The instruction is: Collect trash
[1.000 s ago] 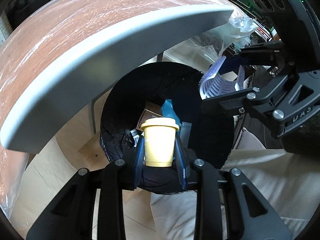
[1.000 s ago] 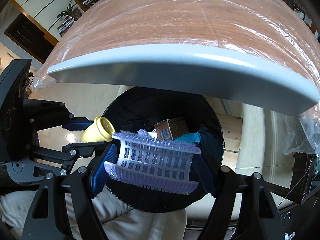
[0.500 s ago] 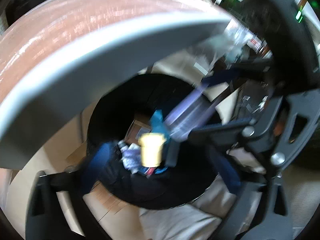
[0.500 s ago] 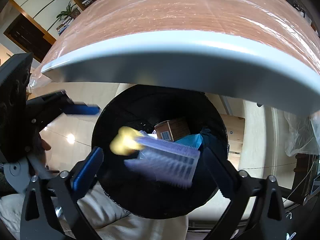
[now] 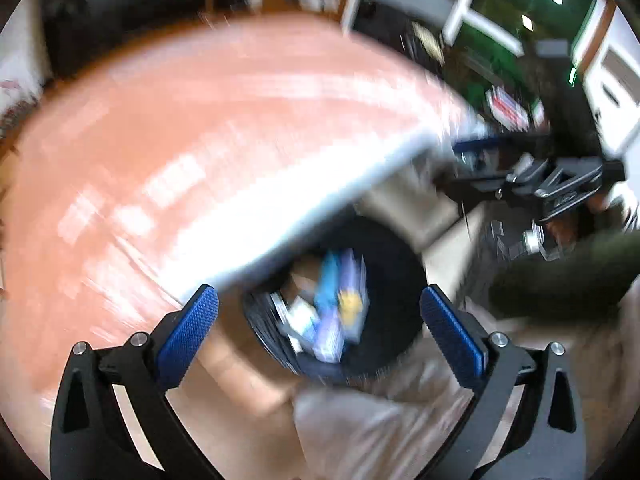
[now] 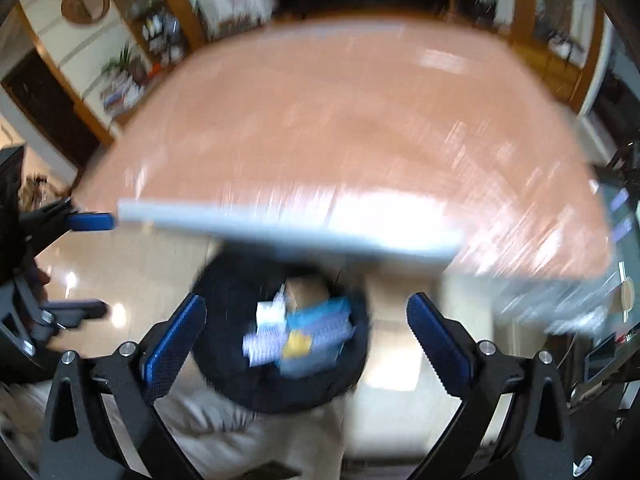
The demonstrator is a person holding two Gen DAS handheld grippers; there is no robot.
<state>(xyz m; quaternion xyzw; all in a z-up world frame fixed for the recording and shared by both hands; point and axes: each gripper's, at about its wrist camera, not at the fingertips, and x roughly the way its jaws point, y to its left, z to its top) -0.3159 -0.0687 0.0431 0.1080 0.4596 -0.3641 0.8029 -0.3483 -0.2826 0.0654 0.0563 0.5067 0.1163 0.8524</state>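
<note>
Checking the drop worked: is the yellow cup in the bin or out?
In. The yellow cup lies among trash inside the black bin, no longer upright.

plastic-wrapped wooden table (image 6: 360, 128), glossy floor (image 6: 132, 264), bookshelf (image 6: 156, 32)

The bin (image 6: 280, 384) stands on the floor (image 6: 132, 256), partly under the surface (image 6: 340, 128) edge. The cup (image 6: 298, 344) and basket (image 6: 272, 344) lie inside it among other trash, below both claws.

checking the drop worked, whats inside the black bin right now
Inside the black bin lie a yellow cup, a pale purple basket, a blue wrapper and a brown box. Anything beneath them is covered, and blur hides detail.
</note>
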